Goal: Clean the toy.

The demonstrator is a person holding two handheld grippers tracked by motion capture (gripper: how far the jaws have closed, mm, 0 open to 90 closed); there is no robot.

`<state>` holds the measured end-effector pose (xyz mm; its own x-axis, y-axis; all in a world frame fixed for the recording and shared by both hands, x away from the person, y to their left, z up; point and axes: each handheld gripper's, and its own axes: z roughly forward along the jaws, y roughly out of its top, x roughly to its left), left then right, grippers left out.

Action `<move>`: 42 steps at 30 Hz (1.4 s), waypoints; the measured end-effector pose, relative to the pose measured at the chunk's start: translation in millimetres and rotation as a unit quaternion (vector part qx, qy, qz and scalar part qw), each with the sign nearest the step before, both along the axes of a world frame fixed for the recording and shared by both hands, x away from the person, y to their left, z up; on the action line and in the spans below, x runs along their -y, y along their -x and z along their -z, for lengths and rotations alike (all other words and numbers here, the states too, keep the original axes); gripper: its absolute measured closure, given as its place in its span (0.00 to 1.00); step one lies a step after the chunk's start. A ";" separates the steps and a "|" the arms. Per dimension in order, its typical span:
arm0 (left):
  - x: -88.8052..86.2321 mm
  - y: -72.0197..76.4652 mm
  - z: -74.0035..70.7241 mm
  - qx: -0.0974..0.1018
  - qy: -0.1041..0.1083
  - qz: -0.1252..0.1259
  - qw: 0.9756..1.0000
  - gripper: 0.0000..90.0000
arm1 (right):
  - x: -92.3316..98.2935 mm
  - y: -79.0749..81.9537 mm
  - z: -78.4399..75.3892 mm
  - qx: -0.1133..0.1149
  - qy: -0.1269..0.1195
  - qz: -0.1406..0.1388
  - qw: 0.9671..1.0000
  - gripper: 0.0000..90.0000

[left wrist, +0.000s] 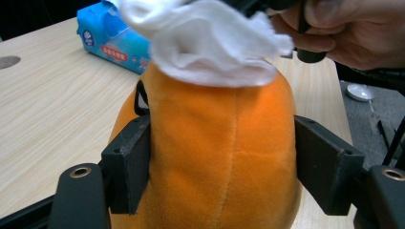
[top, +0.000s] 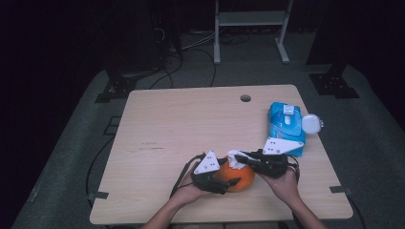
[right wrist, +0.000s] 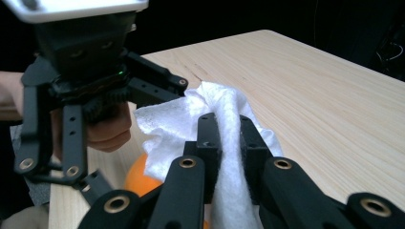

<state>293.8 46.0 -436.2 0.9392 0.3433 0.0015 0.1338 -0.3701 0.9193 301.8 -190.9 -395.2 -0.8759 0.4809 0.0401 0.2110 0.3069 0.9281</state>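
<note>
High view, orange plush toy (top: 237, 179) on the tabletop (top: 181, 124) near its front edge, left tool (top: 223, 182) clamped on it, right tool (top: 239, 157) pinching a white wipe (top: 234, 159) on top, blue wipes pack (top: 285, 127) behind; left gripper view, jaws pressing the toy's sides, wipe draped over its top; right gripper view, jaws narrow, shut on the wipe.

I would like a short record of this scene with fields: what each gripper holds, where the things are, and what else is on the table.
left gripper: shut on the orange plush toy, one jaw on each side
right gripper: shut on the white wipe
wipe position: on top of the toy, touching it
toy position: on the table, near its front edge
other things: blue wipe pack at the right side of the table, its lid open
hole: near the table's far edge
</note>
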 end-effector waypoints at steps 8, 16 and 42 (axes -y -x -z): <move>5.7 6.0 -0.4 0.027 -0.022 0.016 0.999 0.30 | 2.1 -4.2 1.7 -0.007 0.001 0.005 1.000 0.91; 0.3 0.7 -1.8 0.008 -0.009 0.005 1.000 0.31 | 9.7 -5.7 3.4 -0.016 -0.001 0.007 1.000 0.91; 2.2 0.0 -6.6 0.005 -0.005 -0.030 1.000 0.35 | -11.4 13.9 -7.1 0.022 0.011 -0.017 1.000 0.91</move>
